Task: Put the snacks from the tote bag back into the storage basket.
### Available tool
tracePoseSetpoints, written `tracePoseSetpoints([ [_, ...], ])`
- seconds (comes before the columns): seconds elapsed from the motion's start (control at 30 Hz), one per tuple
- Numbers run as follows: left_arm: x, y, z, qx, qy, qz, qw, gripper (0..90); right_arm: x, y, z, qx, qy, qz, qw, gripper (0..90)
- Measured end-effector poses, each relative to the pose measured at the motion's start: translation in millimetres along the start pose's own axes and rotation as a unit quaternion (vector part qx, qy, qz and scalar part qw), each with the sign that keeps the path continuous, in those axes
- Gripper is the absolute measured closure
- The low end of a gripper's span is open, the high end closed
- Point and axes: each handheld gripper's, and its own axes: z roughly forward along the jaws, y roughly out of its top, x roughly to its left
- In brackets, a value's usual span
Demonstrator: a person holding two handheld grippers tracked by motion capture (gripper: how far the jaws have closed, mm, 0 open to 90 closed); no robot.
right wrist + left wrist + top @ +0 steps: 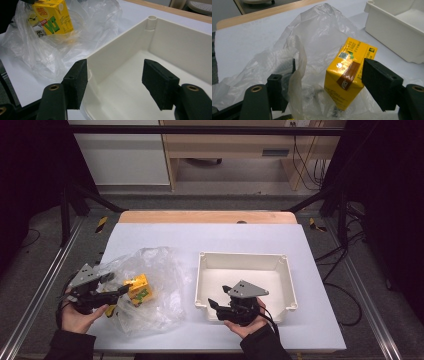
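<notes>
Left hand-held gripper [329, 82] jaws apart, straddling yellow carton [348, 72] inside clear plastic bag [317, 32]; right hand-held gripper [115, 82] apart above white bin [160, 47].

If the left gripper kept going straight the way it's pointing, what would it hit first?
Probably the yellow drink carton, which stands between the open jaws of the left gripper. A fold of the clear plastic bag hangs by one jaw and might brush first; depth is unclear.
</notes>
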Motion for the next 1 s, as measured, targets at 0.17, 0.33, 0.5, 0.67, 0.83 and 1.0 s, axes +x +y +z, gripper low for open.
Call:
tracePoseSetpoints([
  [0.17,5.3,-11.6,-8.1,0.015,0.017,0.007,0.9997,30.2,11.1,3.9,1.4,-0.007,0.017,-0.007,0.9998,39.6],
  [0.33,18.6,-21.7,-14.3,0.033,0.04,-0.034,0.9981,50.5,26.8,12.9,8.3,-0.015,0.039,-0.015,0.999,44.8],
  [0.5,26.4,-27.3,-10.2,0.041,0.049,-0.055,0.9964,79.8,55.0,21.3,37.2,-0.006,0.071,-0.031,0.997,48.9],
  [0.67,33.2,-36.4,-5.2,0.063,0.063,-0.062,0.9941,89.2,93.0,23.5,84.4,0.014,0.099,-0.047,0.9939,46.6],
  [0.83,36.6,-53.5,2.4,0.117,0.1,-0.054,0.9866,89.7,116.5,10.7,130.6,0.04,0.096,-0.055,0.9931,44.4],
  [1.0,42.9,-66.6,4.6,0.155,0.123,-0.062,0.9783,89.7,125.7,-1.7,154.7,0.065,0.093,-0.057,0.9919,46.0],
])
